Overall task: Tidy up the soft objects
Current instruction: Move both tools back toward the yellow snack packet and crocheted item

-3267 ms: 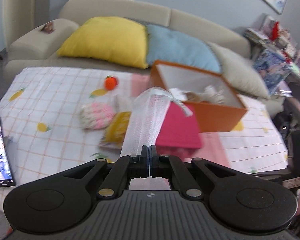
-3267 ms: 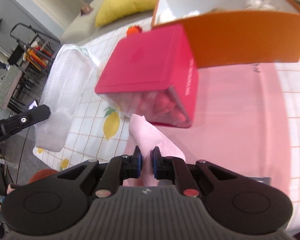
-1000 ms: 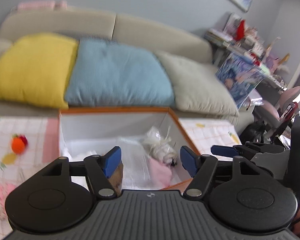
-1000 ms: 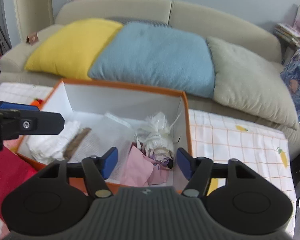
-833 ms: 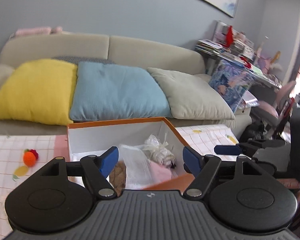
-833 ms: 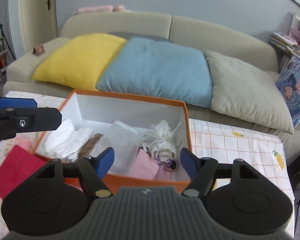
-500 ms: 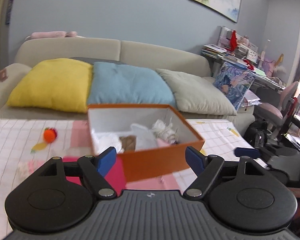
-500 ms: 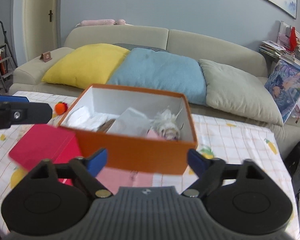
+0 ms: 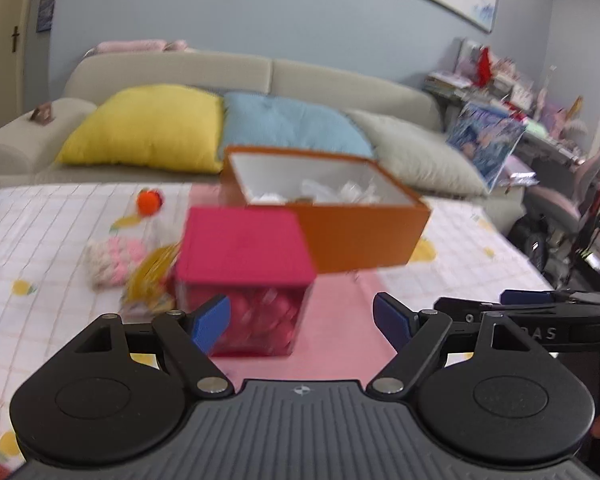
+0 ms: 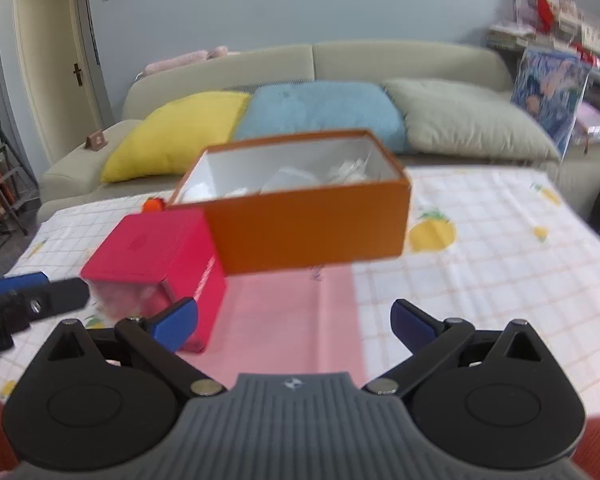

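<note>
Left wrist view: my left gripper [image 9: 301,319] was spread wide w/ nothing held. Right gripper [image 10: 294,322] had just been opening further, jaws at full spread, also empty. Orange box [image 9: 360,230] sat on the checked cloth of the counter [image 9: 32,240], soft white items inside. Pink-lidded clear box [image 9: 242,276] stood just in front-left of it, on a pink sheet [image 10: 292,320]. Pink-white plush [image 9: 114,260], yellow packet [image 9: 150,280] & small orange toy [image 9: 149,201] lay left, outside the box.
</note>
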The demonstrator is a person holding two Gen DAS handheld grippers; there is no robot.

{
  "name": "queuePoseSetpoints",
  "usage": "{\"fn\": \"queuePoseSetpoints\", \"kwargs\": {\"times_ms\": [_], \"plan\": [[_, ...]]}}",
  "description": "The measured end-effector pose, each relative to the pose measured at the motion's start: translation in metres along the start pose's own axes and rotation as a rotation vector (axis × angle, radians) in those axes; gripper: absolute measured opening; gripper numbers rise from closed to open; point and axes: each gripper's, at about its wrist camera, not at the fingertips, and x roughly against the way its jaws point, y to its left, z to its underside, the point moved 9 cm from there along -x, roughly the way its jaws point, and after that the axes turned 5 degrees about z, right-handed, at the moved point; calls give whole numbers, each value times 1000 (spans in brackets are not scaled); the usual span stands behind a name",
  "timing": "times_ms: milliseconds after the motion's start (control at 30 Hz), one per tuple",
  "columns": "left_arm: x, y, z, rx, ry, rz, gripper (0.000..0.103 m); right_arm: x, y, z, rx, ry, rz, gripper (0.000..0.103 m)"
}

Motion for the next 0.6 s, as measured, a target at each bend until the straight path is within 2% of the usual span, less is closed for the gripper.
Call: {"fn": "queuePoseSetpoints", "kwargs": {"times_ms": [133,200,367,600], "plan": [[4,23,10,4,21,-125,95,-5,19,18,43,86,-22,100],[5,32,12,13,39,-162,95,-6,30,25,69,115,-30,100],[9,52,19,94,66,-148,95,-10,52,34,121,171,-60,100],[16,64,9,73,63,-141,94,-20,69,30,116,217,-93,100]]}}
